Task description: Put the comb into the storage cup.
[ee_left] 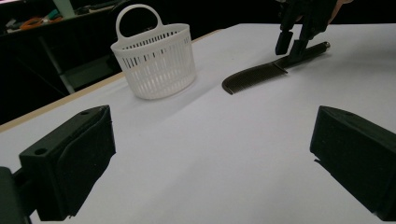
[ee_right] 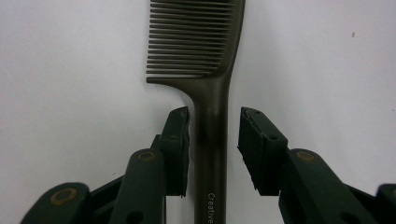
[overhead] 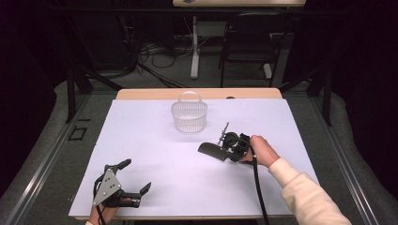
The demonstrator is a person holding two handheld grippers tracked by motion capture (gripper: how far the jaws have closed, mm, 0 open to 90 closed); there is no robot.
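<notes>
A: R gripper (ee_right: 214, 135), what's it doing?

B: It's straddling the comb (ee_right: 205, 74) handle. Jaws are standing narrow, one on each side of the handle. In the right gripper view the left pad looks to be just about touching the handle; the right pad is standing off w/ a slim gap. So it's not clamping yet.

A: And where's the comb lying?

B: Flat on the white table sheet (overhead: 155, 178), right of centre. In the high view the R gripper (overhead: 233, 146) is coming in from the person's right hand (overhead: 263, 151), cream sleeve (overhead: 305, 192) behind it, cable trailing toward the bottom edge. The comb (overhead: 211, 150) is pointing its toothed end toward the table's left.

A: Anything near it?

B: A white slotted basket (overhead: 189, 116) w/ a loop handle is standing upright farther back, near the far edge, apart from the comb. In the left gripper view the basket (ee_left: 156, 63) is sitting left of the comb (ee_left: 254, 75), w/ bare sheet between them.

A: L gripper?

B: L gripper (overhead: 127, 177) is resting at the near left corner of the sheet, well apart from the comb. Jaws are standing wide, nothing between them, grey plate on top.
</notes>
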